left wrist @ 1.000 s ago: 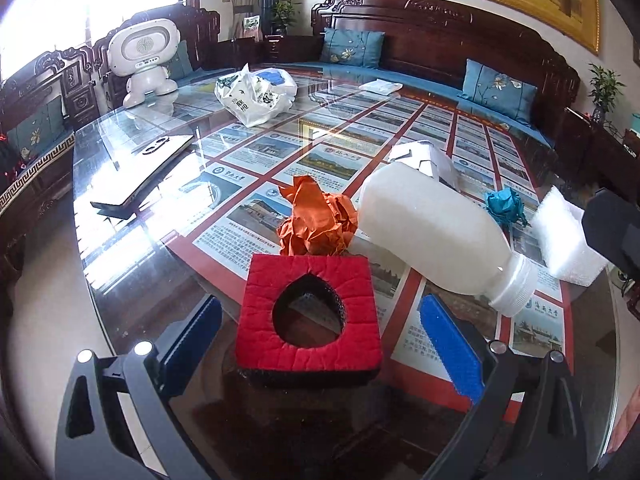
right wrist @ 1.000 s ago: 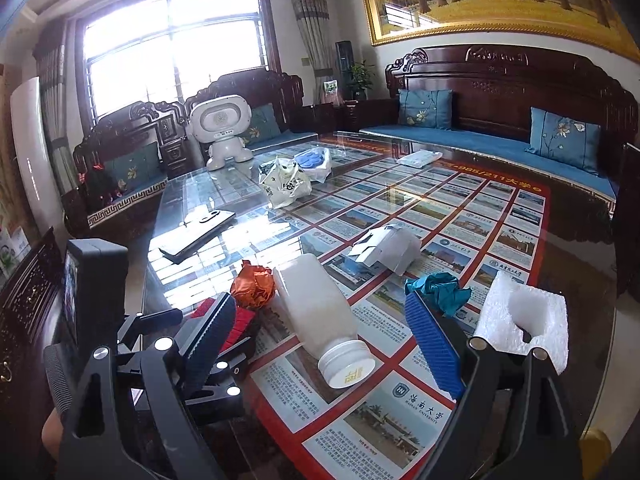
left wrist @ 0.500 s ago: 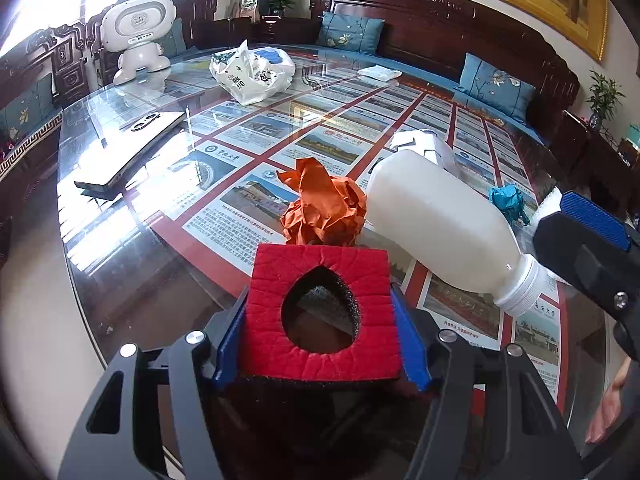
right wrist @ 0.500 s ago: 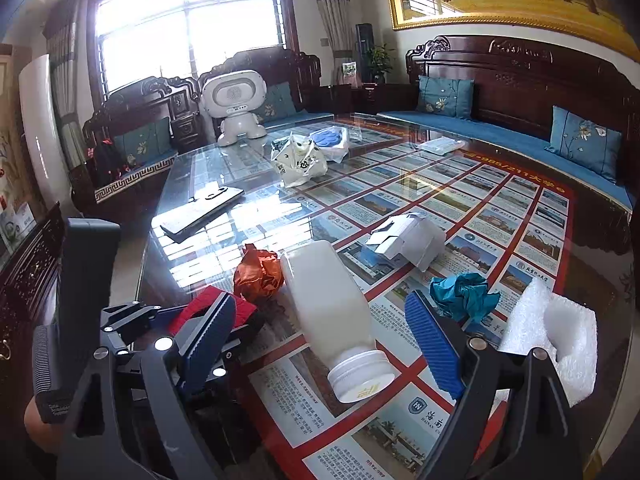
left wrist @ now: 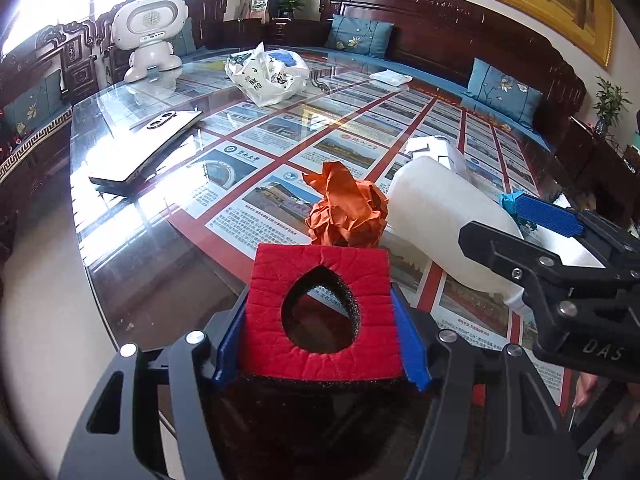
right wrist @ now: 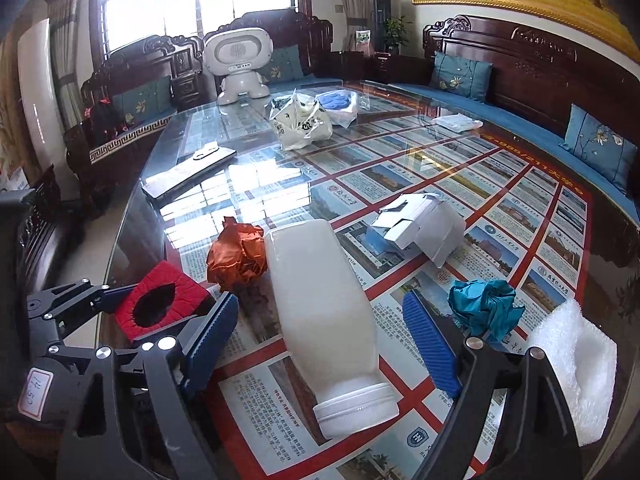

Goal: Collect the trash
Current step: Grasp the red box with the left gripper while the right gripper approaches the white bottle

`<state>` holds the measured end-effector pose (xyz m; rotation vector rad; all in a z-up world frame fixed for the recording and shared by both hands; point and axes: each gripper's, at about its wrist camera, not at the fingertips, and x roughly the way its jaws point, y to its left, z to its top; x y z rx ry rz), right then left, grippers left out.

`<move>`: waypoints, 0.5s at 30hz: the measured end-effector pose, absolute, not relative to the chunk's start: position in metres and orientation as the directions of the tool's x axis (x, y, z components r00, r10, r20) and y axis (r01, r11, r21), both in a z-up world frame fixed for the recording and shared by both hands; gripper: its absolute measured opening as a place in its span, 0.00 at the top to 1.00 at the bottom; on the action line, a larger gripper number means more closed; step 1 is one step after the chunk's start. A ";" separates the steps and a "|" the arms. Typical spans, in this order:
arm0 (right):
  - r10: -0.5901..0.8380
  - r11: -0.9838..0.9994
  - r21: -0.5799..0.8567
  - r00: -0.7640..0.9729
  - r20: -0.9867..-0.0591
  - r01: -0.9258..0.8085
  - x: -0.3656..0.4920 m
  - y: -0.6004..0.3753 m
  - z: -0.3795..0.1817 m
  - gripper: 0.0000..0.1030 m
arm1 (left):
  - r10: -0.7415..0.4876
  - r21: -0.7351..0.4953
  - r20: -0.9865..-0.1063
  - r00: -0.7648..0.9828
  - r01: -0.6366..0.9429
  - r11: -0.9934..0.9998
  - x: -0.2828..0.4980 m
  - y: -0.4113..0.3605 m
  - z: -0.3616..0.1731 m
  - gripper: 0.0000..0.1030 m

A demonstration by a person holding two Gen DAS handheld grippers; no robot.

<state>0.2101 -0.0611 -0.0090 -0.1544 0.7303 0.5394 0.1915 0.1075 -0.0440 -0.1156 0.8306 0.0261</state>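
Foam [left wrist: 324,312]: red square pad with a teardrop hole and a black underside; it sits between the left gripper [left wrist: 322,344] fingers. Looks light, soft and springy, so a side squeeze should hold it but could buckle it around the hole. Best taken on the two solid edges, as now.
Left gripper state: about half closed, blue pads pressing both side edges of the foam. The foam's rear edge sits back near the gripper body.
Left pose: angled down and forward over the near table [left wrist: 132,280] edge, fingers about level with each other.
Bottle [right wrist: 324,312]: white plastic, lying on its side, cap end toward the right gripper [right wrist: 324,342], base pointing away. Probably light if empty; contents cannot be read. The smooth round body is likely to roll or slip, so grip across the mid-body, not the narrower cap.
Right gripper state: wide, holding nothing, jaws closing slightly. The bottle lies between the fingers; the pads do not touch it.
Right pose: tilted down and forward, straddling the bottle's lower half, and just right of the left gripper.
Orange wad [right wrist: 238,256]: crumpled paper or foil, touching the bottle's far left side, just beyond the foam. Light, crushable.
Teal wad [right wrist: 482,306]: just outside the right finger.
White foam block [right wrist: 576,364]: further right, near the edge.
Bag [right wrist: 300,120]: far ahead, well apart; judged to be the drop point.
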 end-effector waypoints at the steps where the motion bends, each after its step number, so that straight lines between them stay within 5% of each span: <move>1: 0.410 0.851 0.045 0.607 -0.681 -0.524 0.212 -0.059 -0.011 0.22 | -0.024 -0.092 -0.741 0.671 -0.066 0.994 0.192 0.107 -0.045 0.38; 11: 0.383 0.824 -0.006 0.565 -0.731 -0.566 0.223 -0.050 -0.019 0.25 | -0.017 -0.084 -0.746 0.666 -0.069 0.994 0.197 0.107 -0.047 0.38; 15: 0.392 0.816 0.004 0.549 -0.738 -0.577 0.226 -0.048 -0.020 0.33 | -0.019 -0.088 -0.745 0.667 -0.069 0.994 0.197 0.108 -0.047 0.38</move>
